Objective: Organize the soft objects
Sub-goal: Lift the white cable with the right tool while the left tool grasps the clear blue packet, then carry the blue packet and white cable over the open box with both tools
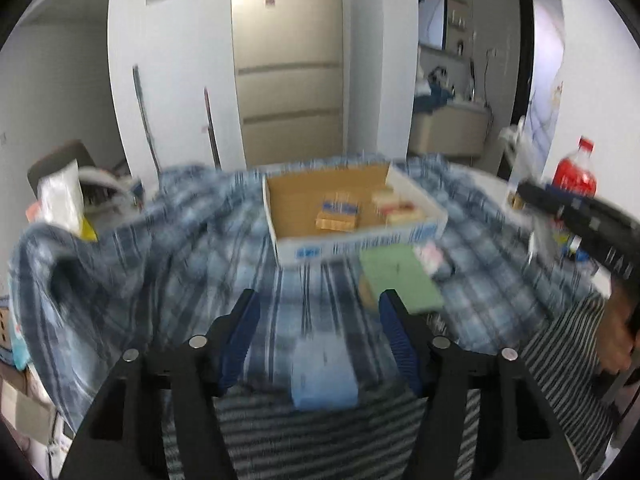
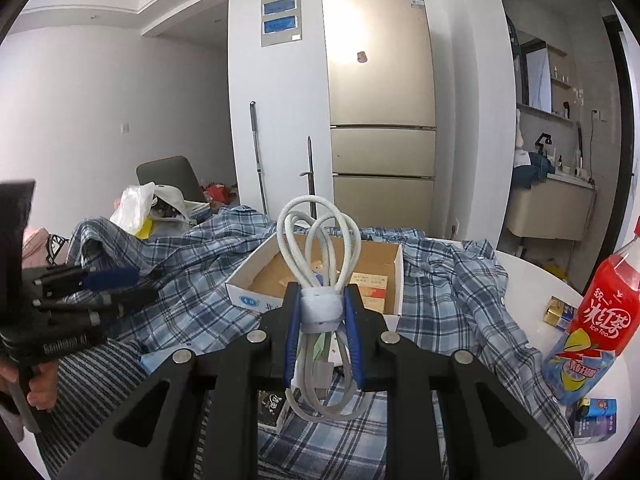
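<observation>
Only the right wrist view showed the right gripper [image 2: 322,308] clamped on a coiled white cable bundle [image 2: 318,264], raised at 6 o'clock of the shallow cardboard box [image 2: 256,294]. The left gripper [image 1: 318,312] gaped empty over blue plaid cloth [image 1: 192,248], a green pad [image 1: 400,276] at 1 o'clock.

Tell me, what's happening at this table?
A person is tidying up with a pair of tongs in each hand. The right tongs are clamped on a bundled white cable, held up in front of a cardboard box. The left tongs are open and empty above a plaid shirt spread over the table.
</observation>
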The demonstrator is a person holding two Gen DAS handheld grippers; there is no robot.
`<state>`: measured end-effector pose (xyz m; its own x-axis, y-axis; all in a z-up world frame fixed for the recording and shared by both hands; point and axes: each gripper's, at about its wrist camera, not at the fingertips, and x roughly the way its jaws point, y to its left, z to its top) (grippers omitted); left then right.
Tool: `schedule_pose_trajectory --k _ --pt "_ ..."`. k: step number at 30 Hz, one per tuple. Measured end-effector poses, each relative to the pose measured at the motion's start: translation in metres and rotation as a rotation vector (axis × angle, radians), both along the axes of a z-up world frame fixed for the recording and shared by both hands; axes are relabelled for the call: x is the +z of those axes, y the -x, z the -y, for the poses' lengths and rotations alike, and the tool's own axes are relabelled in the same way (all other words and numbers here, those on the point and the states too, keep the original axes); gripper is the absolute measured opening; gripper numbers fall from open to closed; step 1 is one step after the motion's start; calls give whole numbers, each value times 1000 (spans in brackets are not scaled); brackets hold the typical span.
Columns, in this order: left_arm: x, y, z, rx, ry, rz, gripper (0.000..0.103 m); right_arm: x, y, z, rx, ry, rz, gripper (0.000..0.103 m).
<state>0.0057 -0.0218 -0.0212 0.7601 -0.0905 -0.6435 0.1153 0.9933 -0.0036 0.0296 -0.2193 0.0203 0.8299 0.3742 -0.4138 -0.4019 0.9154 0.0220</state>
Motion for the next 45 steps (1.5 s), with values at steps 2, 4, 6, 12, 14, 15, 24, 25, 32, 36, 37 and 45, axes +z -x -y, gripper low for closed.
schedule_pose_trajectory --k 2,4,6,12,14,15,24,25,32,36,37,45 --pt "-12 -2 0 4 -7 -42 64 -3 -1 0 -4 -1 -2 20" --pt "-25 -4 -2 6 9 -81 64 -7 -3 1 -4 -7 -13 20" --pt "-33 -5 -1 2 8 -105 64 -11 -5 1 -4 -10 -22 20" --pt "-48 -13 6 -26 -8 -166 64 -23 -9 0 -4 -1 -46 20" --pt "-53 -18 4 -20 -2 -197 64 -25 -10 0 -3 -2 -55 20" --pt "-56 -19 3 -14 2 -212 64 -26 -11 1 -3 -4 -59 20" --pt "-66 -25 -2 10 17 -250 45 -28 -12 0 5 -3 -68 20" --pt "-65 -23 -3 6 26 -237 42 -29 -11 0 5 -2 -68 20" --pt "-38 3 -6 -31 76 -41 42 -28 -10 2 -5 -12 -62 20" --pt "-24 20 -7 -33 76 72 42 -28 -8 2 -7 -12 -47 20" --pt "-22 23 -7 -35 77 88 42 -28 -7 2 -6 -11 -44 20" --pt "-1 36 -9 -16 66 181 42 -25 -4 3 -9 -9 -26 20"
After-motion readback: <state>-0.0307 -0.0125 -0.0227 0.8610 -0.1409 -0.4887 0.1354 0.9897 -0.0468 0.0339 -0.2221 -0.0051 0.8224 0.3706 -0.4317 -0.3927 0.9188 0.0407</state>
